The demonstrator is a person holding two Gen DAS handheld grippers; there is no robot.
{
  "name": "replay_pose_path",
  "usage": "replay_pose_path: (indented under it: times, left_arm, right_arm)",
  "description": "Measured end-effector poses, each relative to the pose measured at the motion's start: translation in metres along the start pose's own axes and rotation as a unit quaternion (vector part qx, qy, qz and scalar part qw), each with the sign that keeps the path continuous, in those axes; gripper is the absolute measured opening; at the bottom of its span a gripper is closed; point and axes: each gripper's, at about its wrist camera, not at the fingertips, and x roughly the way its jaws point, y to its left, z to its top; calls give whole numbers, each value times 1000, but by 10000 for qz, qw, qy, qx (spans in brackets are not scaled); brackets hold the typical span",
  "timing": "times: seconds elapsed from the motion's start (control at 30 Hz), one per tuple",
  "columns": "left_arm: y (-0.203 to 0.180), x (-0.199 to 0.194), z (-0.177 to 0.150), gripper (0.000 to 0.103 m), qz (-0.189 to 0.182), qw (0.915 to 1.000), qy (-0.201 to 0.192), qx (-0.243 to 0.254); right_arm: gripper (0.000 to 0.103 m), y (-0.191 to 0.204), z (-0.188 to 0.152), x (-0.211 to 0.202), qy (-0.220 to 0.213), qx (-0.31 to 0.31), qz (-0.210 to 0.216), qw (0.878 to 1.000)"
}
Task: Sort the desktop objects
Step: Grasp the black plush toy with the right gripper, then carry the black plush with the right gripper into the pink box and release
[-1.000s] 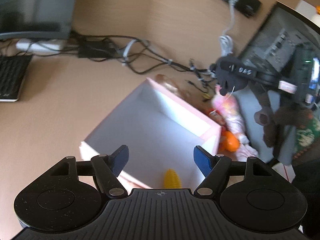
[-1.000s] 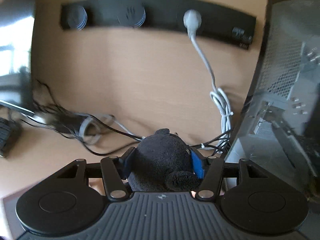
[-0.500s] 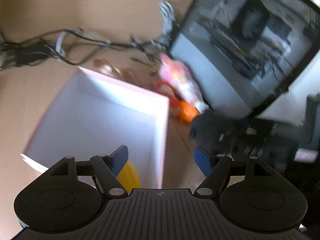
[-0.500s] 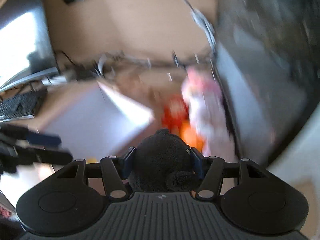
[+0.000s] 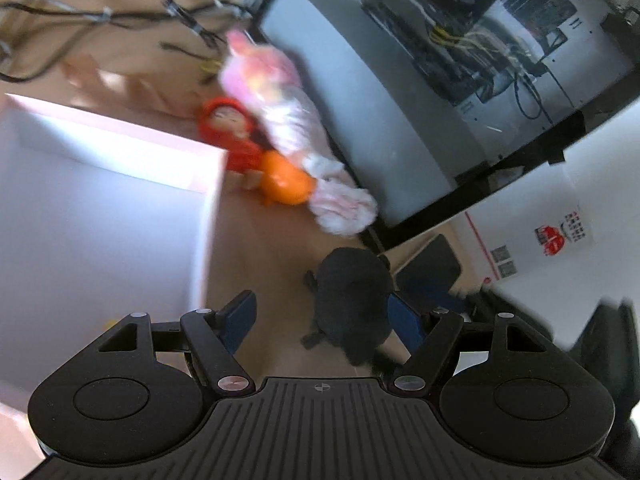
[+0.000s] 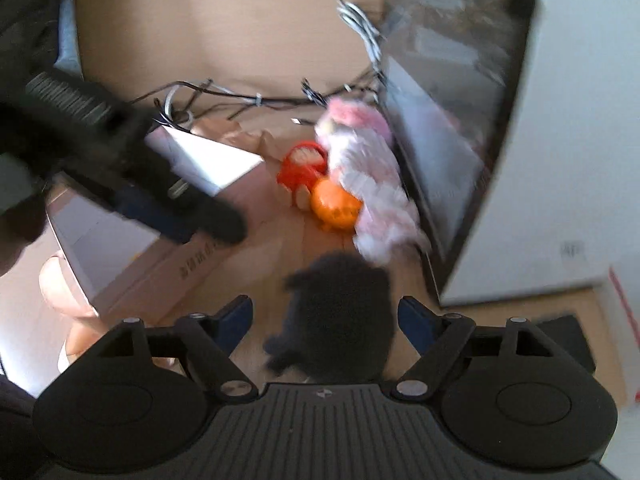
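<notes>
Right tool (image 6: pixel 325 316) is spread wide, released, with the black plush toy (image 6: pixel 340 312) lying free on the desk (image 6: pixel 288 248) between its fingers; left tool (image 5: pixel 320 320) is likewise open and empty. White box (image 5: pixel 100 208) sits ahead-left of both tools. Judgement: to re-grasp well, centre the fingers on the plush body, close firmly, then lift clear over the box wall.
</notes>
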Motion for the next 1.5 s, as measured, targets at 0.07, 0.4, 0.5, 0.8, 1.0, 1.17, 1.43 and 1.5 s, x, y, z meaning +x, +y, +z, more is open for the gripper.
replay_pose_path:
  times: [0.07, 0.4, 0.5, 0.8, 1.0, 1.17, 1.43, 1.5]
  left_arm:
    - [-5, 18, 9, 77, 41, 9999, 136, 20]
    - [-26, 79, 23, 77, -137, 9969, 750, 167]
    - [-30, 87, 23, 75, -121, 9962, 833, 219]
    - [-31, 49, 15, 67, -182, 9991, 234, 304]
    - [-13, -41, 8, 67, -138, 9950, -980, 100]
    - [28, -104, -5, 68, 142, 9838, -1745, -389]
    - [98, -151, -28, 69, 807, 9678, -1910, -1430]
    - [112, -148, -34, 69, 902, 9642, -1864, -1658]
  right_arm:
    - [81, -3, -6, 4, 101, 258, -38, 9996]
    - [81, -12, -10, 23, 41, 668, -306, 9973]
    - [80, -10, -11, 34, 114, 592, -307, 9977]
    - [67, 11, 8, 10, -155, -369, -370, 9985]
    - [67, 61, 49, -18, -928, -1511, -107, 9841]
    - [67, 109, 81, -16, -1359, -2167, 739, 9639]
    - [67, 165, 103, 24, -634, -2547, 2344, 9360]
    - [67, 174, 103, 39, -355, -2485, 2513, 9348]
